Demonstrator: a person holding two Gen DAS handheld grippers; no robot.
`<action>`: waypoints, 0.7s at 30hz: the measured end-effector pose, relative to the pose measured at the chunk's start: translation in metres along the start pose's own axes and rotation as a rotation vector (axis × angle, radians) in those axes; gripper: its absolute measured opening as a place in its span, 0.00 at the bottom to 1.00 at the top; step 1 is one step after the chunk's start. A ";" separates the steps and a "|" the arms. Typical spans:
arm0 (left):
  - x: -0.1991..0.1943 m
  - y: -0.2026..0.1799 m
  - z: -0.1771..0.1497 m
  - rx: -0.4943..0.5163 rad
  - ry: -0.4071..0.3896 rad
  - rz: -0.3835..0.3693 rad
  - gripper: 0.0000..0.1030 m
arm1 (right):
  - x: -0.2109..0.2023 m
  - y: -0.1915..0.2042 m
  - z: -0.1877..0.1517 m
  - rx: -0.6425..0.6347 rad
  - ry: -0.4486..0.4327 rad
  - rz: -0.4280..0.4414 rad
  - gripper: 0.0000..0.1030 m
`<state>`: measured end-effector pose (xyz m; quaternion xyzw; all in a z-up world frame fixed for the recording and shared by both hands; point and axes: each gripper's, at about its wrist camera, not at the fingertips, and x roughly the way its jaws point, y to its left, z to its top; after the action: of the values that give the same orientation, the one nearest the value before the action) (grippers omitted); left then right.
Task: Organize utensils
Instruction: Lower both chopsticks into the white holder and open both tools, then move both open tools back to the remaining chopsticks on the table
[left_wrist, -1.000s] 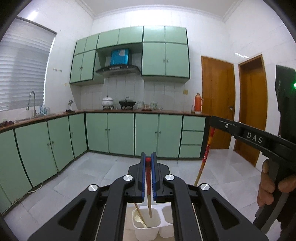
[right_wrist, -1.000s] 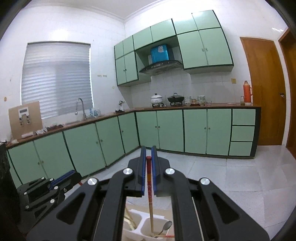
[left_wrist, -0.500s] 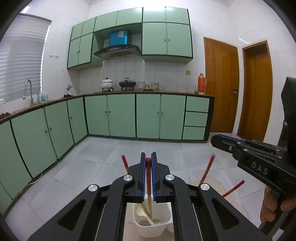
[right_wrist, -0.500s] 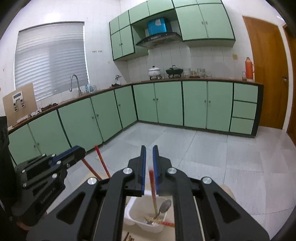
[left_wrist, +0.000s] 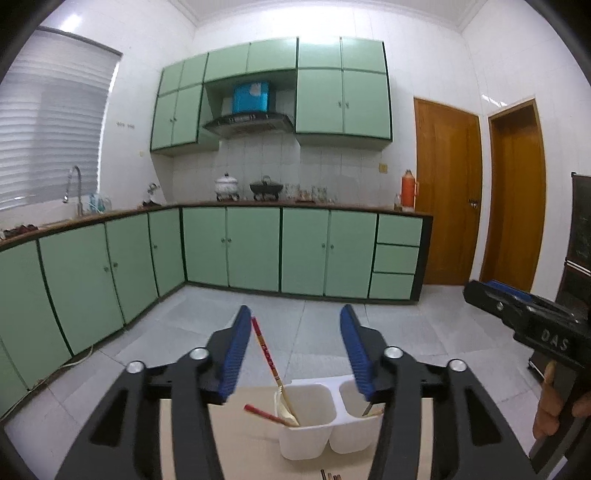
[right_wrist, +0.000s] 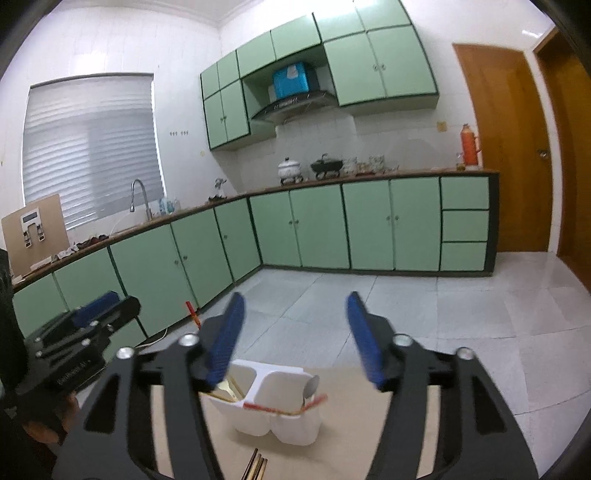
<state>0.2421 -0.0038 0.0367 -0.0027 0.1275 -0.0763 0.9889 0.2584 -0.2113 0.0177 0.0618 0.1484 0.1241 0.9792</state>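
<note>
A white two-compartment utensil holder (left_wrist: 314, 424) stands on a beige table (left_wrist: 243, 446); it also shows in the right wrist view (right_wrist: 280, 421). Red chopsticks (left_wrist: 267, 356) and a pale spoon (left_wrist: 282, 406) stand in its left compartment. A metal spoon (right_wrist: 310, 387) and a red chopstick (right_wrist: 291, 406) sit in the other compartment. My left gripper (left_wrist: 293, 347) is open and empty above the holder. My right gripper (right_wrist: 295, 332) is open and empty above it too.
More chopstick ends (right_wrist: 255, 465) lie on the table in front of the holder. Green kitchen cabinets (left_wrist: 255, 247) line the far wall and the left side. Two wooden doors (left_wrist: 447, 192) are at the right. The grey tiled floor (left_wrist: 325, 325) lies beyond the table.
Both grippers held a red chopstick upright over the holder, then opened. The chopsticks dropped into the holder's compartments and both grippers now hold nothing.
</note>
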 end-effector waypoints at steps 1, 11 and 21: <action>-0.009 0.000 -0.001 -0.004 -0.008 -0.001 0.52 | -0.006 0.000 -0.003 0.000 -0.009 -0.004 0.63; -0.068 -0.005 -0.040 -0.035 0.019 0.004 0.74 | -0.075 0.015 -0.057 -0.026 -0.061 -0.058 0.91; -0.110 -0.008 -0.106 -0.006 0.094 0.013 0.76 | -0.111 0.024 -0.127 -0.020 0.027 -0.085 0.94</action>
<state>0.1095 0.0065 -0.0381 -0.0012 0.1742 -0.0694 0.9823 0.1114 -0.2068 -0.0683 0.0440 0.1629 0.0847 0.9820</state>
